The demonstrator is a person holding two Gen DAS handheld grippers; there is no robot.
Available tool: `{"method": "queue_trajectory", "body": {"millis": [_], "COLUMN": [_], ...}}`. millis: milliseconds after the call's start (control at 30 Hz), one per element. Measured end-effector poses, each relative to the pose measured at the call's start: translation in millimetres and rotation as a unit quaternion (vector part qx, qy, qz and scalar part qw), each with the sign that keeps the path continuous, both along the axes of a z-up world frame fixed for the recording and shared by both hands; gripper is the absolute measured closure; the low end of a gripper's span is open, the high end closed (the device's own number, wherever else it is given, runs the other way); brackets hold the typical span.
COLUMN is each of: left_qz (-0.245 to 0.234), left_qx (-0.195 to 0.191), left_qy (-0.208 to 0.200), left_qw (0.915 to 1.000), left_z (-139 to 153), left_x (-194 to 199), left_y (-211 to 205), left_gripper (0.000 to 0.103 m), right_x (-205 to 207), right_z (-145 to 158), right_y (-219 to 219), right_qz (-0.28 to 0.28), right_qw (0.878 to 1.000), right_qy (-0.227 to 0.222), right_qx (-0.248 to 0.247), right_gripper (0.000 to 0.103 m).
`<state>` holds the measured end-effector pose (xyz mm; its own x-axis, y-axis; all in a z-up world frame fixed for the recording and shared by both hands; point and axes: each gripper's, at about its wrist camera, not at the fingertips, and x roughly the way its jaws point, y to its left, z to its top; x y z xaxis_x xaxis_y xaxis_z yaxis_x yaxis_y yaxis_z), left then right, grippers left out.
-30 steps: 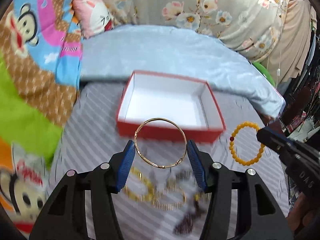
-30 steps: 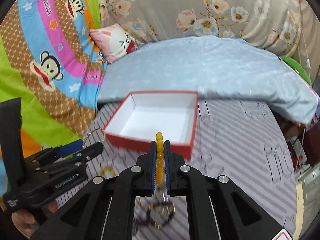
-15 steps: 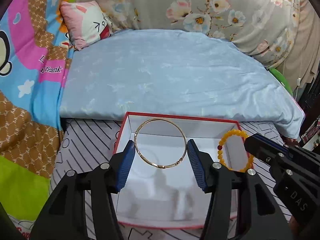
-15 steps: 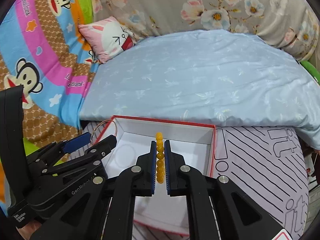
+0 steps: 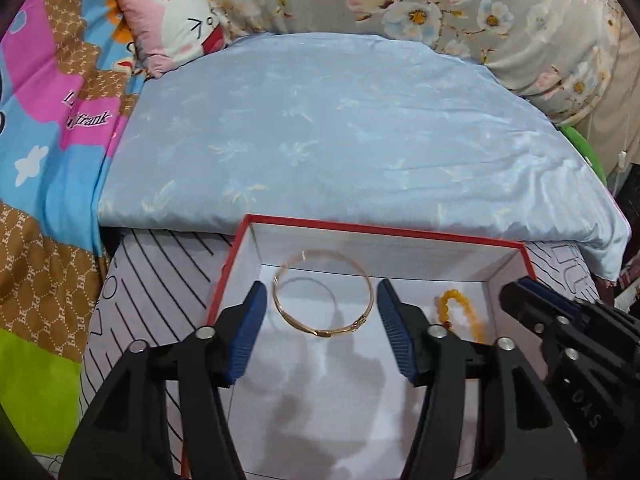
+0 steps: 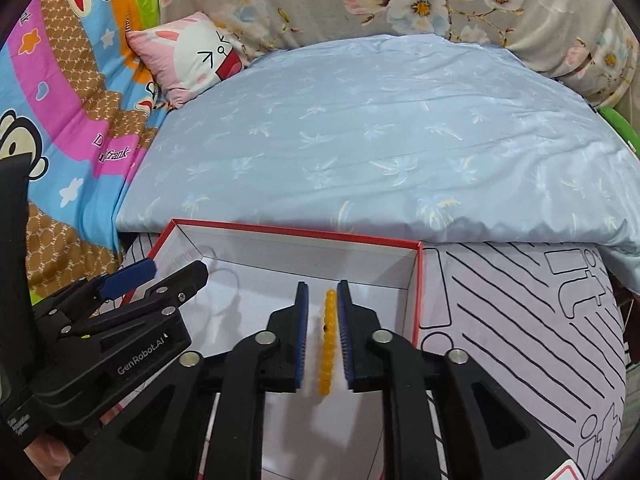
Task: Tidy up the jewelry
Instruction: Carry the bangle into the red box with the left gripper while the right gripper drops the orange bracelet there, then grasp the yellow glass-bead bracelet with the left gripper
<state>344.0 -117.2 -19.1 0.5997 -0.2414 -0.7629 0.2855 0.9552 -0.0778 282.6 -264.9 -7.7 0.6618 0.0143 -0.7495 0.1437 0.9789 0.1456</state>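
A red box (image 5: 360, 229) with a white inside lies on the striped sheet. My left gripper (image 5: 320, 286) hangs over its left half with its jaws opening. The gold bangle (image 5: 322, 333) sits tilted between the blue pads (image 5: 248, 332), with a gap at each side. Over the box's (image 6: 300, 233) right half, my right gripper's (image 6: 323, 292) jaws are opening too. The yellow bead bracelet (image 6: 328, 340) hangs edge-on between them, clear of the left pad. The left wrist view shows those beads (image 5: 460, 308) low in the box beside the right gripper (image 5: 520, 294). The right wrist view shows the left gripper (image 6: 168, 274).
A light blue quilt (image 5: 340, 128) rises right behind the box. A pink rabbit pillow (image 5: 176, 28) and floral bedding (image 5: 460, 12) lie beyond it. A bright cartoon blanket (image 5: 48, 160) covers the left. The lilac striped sheet (image 6: 520, 320) spreads to the box's right.
Both grippers have come forward from the sheet to above the box and sunk a little. Both pairs of jaws have widened, and the bangle and beads now sit loose between the pads.
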Motion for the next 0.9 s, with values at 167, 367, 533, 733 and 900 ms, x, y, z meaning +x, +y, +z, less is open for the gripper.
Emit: {"method": "queue_trajectory", "body": {"millis": [167, 367, 533, 733, 900], "left_qz": [0.015, 0.014, 0.019, 0.019, 0.013], "left_qx": [-0.008, -0.012, -0.017, -0.014, -0.016], "left_qy": [-0.014, -0.030, -0.037, -0.034, -0.011], "left_qw": [0.9998, 0.9994, 0.9990, 0.9991, 0.9997], "left_z": [12, 32, 43, 43, 28], "left_x": [-5, -34, -73, -124, -164], "left_y": [13, 31, 54, 75, 87], "left_gripper": [0.033, 0.031, 0.022, 0.022, 0.022], "right_x": [-21, -65, -113, -164, -207], "right_z": [18, 36, 43, 36, 19], "right_y": [-3, 5, 10, 21, 33], "right_qz": [-0.008, -0.006, -0.011, -0.016, -0.017], "right_qw": [1.000, 0.999, 0.999, 0.999, 0.999], "right_qy": [-0.023, -0.037, -0.039, -0.026, -0.003], "right_qx": [-0.012, -0.033, -0.032, -0.031, -0.028], "right_gripper": [0.073, 0.071, 0.070, 0.070, 0.070]}}
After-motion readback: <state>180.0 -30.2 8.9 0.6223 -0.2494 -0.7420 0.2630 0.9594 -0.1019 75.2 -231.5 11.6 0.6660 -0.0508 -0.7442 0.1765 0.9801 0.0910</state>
